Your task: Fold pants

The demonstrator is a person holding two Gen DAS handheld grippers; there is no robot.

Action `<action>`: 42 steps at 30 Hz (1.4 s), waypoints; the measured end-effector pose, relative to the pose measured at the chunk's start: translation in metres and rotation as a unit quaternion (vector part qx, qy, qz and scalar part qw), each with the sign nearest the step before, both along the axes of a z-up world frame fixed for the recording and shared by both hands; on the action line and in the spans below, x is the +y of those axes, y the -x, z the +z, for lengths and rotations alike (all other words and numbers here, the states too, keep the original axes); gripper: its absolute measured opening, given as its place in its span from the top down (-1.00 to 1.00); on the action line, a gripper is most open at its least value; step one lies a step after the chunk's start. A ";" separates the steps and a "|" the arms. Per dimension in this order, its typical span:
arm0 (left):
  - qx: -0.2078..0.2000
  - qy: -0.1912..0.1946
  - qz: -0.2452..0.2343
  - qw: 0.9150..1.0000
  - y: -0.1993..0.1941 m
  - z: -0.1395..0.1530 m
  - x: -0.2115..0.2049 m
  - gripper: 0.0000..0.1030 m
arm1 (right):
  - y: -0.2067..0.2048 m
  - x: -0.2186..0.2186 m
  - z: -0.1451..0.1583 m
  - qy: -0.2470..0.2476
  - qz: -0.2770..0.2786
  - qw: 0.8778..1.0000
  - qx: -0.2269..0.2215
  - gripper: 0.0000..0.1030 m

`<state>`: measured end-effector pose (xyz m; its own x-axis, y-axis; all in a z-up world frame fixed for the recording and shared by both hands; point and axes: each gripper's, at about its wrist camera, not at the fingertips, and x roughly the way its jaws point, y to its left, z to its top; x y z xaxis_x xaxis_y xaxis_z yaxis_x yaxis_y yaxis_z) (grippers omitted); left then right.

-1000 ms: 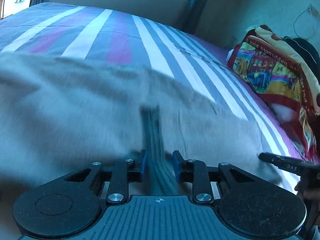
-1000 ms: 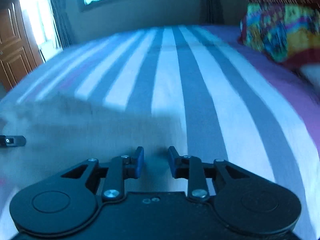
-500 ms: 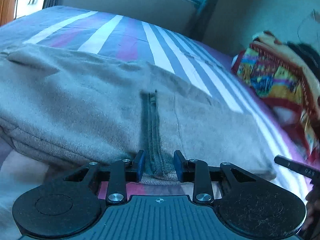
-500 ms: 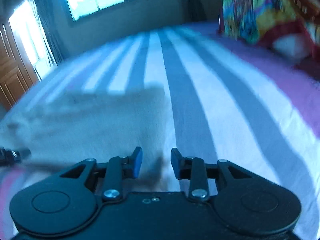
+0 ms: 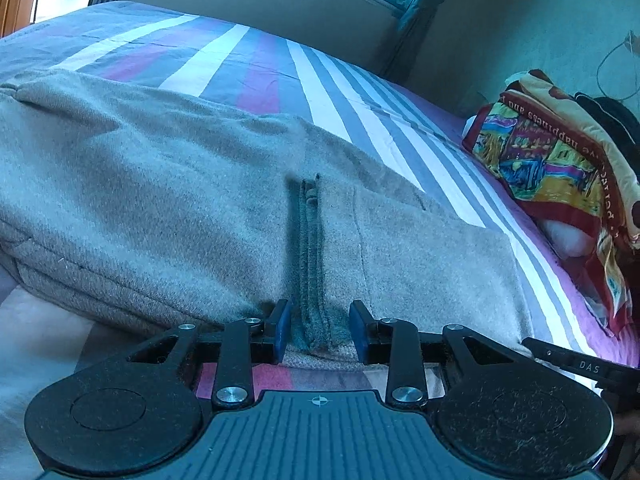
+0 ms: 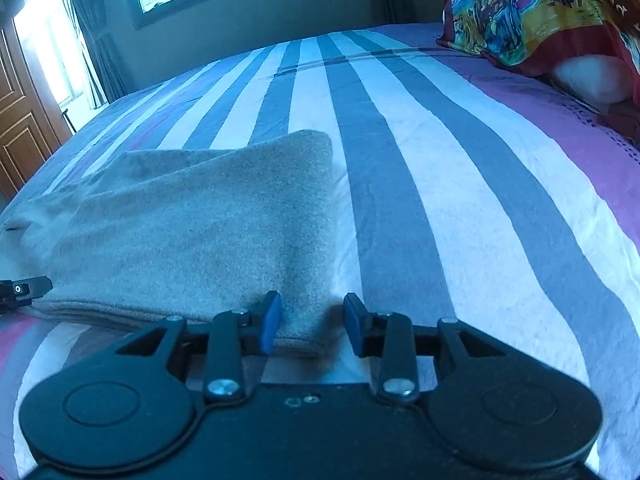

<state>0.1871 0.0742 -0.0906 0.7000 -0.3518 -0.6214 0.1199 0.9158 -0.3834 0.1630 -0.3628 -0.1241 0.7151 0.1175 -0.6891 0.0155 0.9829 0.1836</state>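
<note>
Evidently grey fleece pants (image 5: 192, 208) lay folded, soft, limp, light; left gripper (image 5: 319, 330) and right gripper (image 6: 310, 326) gaped empty at lower-centre near edge, best pinch point.

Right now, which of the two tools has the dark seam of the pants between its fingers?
The left tool: the pants' dark seam runs between its open fingers. The right tool sits at a plain corner.

Pants (image 5: 168, 200) cut off left; pillow (image 6: 540, 12) cropped.

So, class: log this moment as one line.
pants: folded on bed | left hand-held gripper: open | right hand-held gripper: open
</note>
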 end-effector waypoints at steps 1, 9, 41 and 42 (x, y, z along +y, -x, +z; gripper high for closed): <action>0.002 0.005 -0.002 1.000 0.000 0.000 0.002 0.35 | 0.002 0.002 0.004 0.003 0.000 1.000 0.000 0.31; -0.094 0.061 0.090 0.990 0.045 0.025 0.091 -0.73 | 0.001 0.003 0.004 0.008 -0.003 1.000 0.001 0.16; -0.048 0.305 0.267 0.913 -0.033 -0.074 0.253 0.64 | 0.011 -0.044 0.014 -0.068 -0.102 0.992 -0.034 -0.06; -0.045 0.288 0.262 0.920 -0.035 -0.063 0.249 0.67 | 0.014 -0.050 0.016 -0.063 -0.114 0.990 -0.047 -0.06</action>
<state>0.2226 0.3231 -0.1540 0.9071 -0.2031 -0.3687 -0.2256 0.5049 -0.8332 0.1490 -0.4127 -0.1083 0.7936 0.0255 -0.6079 0.2116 0.9252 0.3150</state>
